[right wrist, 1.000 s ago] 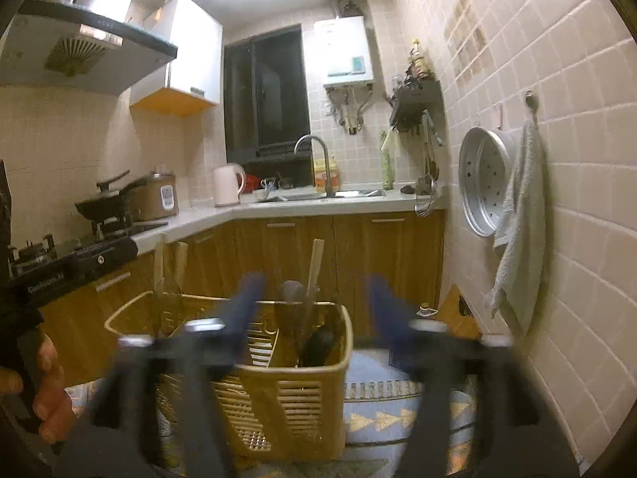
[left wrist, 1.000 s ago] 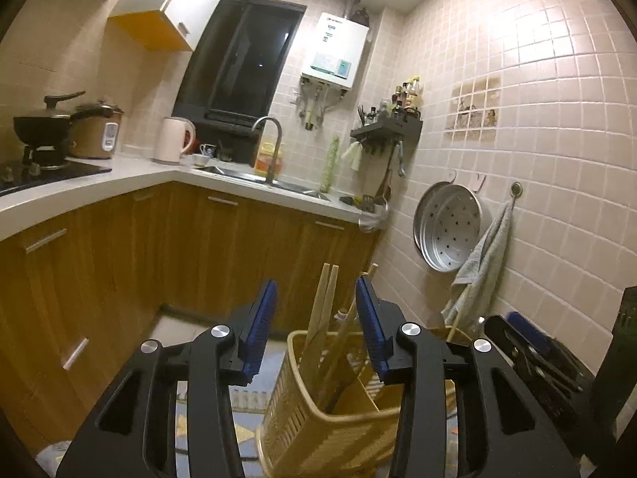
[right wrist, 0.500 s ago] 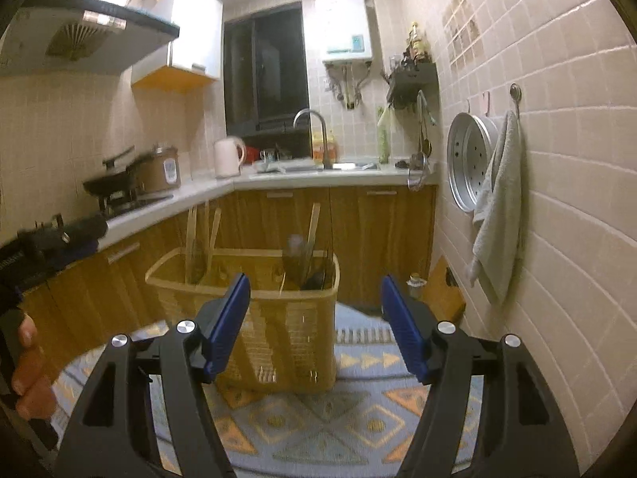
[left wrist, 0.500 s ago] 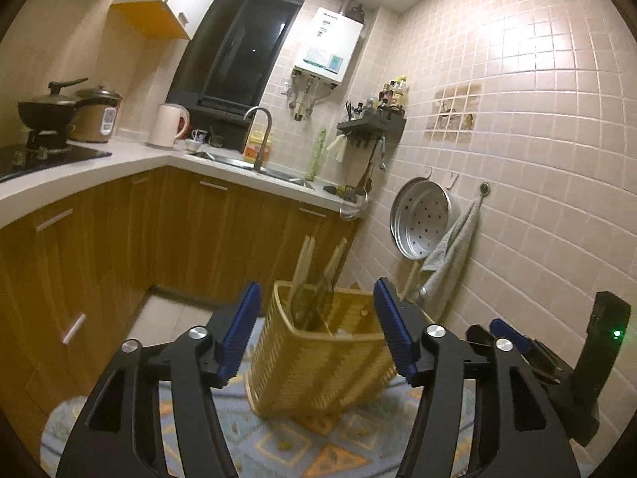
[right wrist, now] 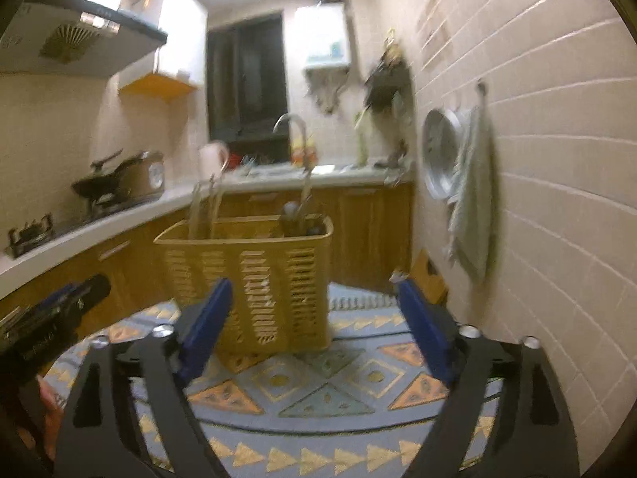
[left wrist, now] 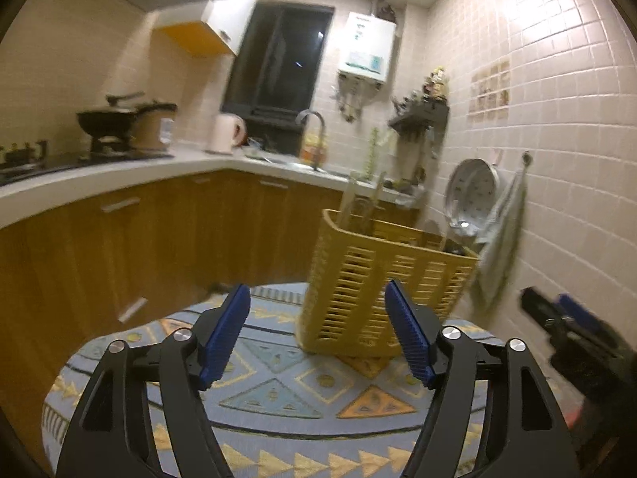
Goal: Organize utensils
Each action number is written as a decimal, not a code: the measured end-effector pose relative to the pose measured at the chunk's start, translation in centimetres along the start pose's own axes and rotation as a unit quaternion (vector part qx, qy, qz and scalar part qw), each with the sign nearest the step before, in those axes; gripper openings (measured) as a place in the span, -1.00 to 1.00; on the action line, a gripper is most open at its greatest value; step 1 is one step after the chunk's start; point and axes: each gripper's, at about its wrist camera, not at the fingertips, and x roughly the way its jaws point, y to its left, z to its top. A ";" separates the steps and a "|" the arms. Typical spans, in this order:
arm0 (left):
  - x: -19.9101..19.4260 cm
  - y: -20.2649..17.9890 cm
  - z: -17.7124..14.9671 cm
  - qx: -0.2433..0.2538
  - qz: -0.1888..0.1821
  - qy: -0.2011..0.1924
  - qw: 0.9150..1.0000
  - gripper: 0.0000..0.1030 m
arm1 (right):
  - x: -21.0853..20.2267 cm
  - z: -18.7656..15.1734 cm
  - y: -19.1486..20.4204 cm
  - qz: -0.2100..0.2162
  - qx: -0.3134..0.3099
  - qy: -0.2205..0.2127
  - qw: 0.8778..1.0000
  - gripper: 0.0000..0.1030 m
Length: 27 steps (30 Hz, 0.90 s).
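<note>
Cookware, a black pan and a rice cooker, is seen on the counter at ten o'clock in the left wrist view, well apart from everything being handled. The left gripper is held at six o'clock of that view with its blue pads spread; its jaws have just been opening, and nothing lies between them. The yellow slatted utensil basket stands upright on a table covered by a patterned cloth, at about three o'clock from the frame's centre, beyond the gripper and apart from it. Wooden utensils are stood in its far left compartment, and darker utensils are seen in another compartment in the right wrist view. The right gripper is also held wide, its jaws having just been opening, with only the basket's lower wall showing behind the gap and no contact visible. A steamer tray and a towel hang on the tiled wall at three o'clock.

The sorting appears largely done, judging by the filled compartments. The basket is light and tall, so it could be tipped or pushed along the cloth if a pad is swept into its wall. The tall wooden handles could be snagged and the load spilled. The frames are blurred, so clearances are hard to judge.
</note>
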 end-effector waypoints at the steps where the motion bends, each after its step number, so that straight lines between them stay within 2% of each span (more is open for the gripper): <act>1: 0.1 -0.1 -0.1 0.000 0.007 -0.002 1.000 0.35 | 0.0 -0.3 -0.1 -0.010 0.001 -0.003 1.000 0.68; 3: 0.1 -0.2 -0.5 0.013 0.012 0.001 1.000 0.36 | 0.4 -0.8 -0.3 -0.009 -0.003 0.010 1.000 0.68; 6: 0.5 -0.3 -0.5 0.023 0.020 0.003 1.000 0.47 | 0.2 -1.1 0.1 -0.016 -0.027 0.001 1.000 0.68; 10: 0.8 -0.4 -0.6 0.028 0.020 0.010 0.999 0.50 | 1.1 -1.3 0.0 0.000 -0.023 0.023 0.999 0.68; 15: 0.9 -0.9 -0.9 0.046 0.010 0.016 0.999 0.62 | 1.1 -1.2 -0.2 -0.022 -0.033 0.018 0.999 0.68; 22: 1.2 -1.1 -1.0 0.052 0.001 0.025 0.998 0.67 | 1.6 -1.1 -2.2 -0.027 0.002 0.030 0.999 0.68; 27: 1.4 -1.2 -1.0 0.050 0.002 0.030 0.998 0.67 | 1.5 -1.3 -2.0 -0.027 -0.003 0.032 0.999 0.68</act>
